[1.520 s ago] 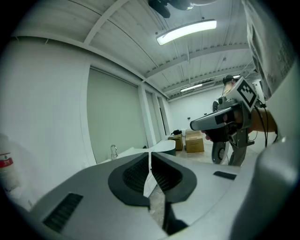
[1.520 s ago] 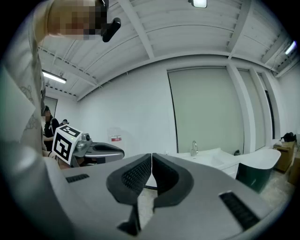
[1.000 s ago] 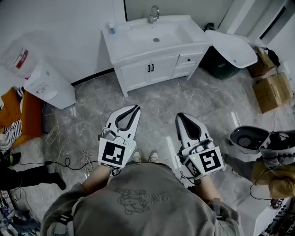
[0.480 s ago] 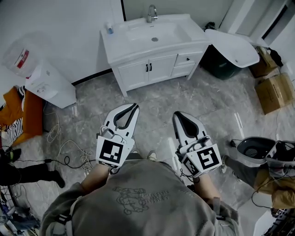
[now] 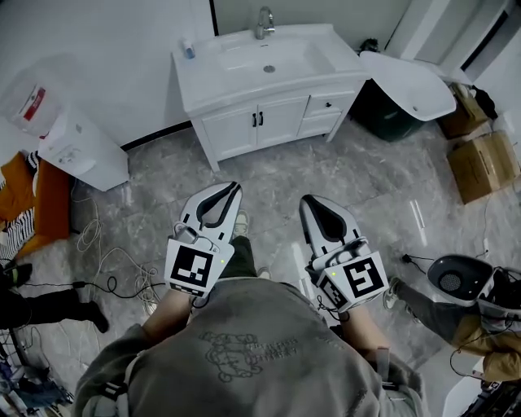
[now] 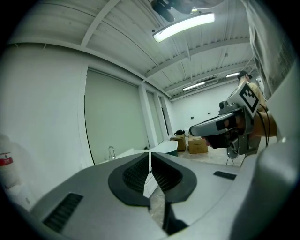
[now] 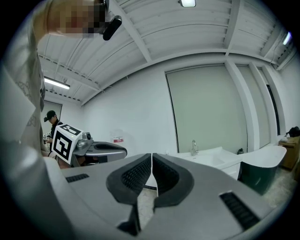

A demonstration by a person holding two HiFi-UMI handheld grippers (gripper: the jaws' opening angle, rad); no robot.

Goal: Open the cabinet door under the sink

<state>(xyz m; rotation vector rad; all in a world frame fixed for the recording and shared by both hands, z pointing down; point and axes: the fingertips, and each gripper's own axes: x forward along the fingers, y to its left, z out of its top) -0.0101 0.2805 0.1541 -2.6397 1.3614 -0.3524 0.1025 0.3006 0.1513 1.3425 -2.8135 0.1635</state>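
The left gripper (image 5: pixel 230 192) and right gripper (image 5: pixel 312 204) are closed, empty. The cabinet door (image 5: pixel 232 130) lies well ahead of them; the jaws should part before reaching its handle (image 5: pixel 255 120).

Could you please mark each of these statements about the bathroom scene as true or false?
1. Both cabinet doors under the sink are closed. True.
2. The left gripper grips a door handle. False: its jaws are together on nothing, and it is over the floor, apart from the cabinet.
3. The right gripper has its jaws together with nothing between them. True.
4. The faucet stands at the sink's front edge, nearest the person. False: it stands at the back, by the wall.
5. Cardboard boxes sit on the floor to the right of the cabinet in the head view. True.
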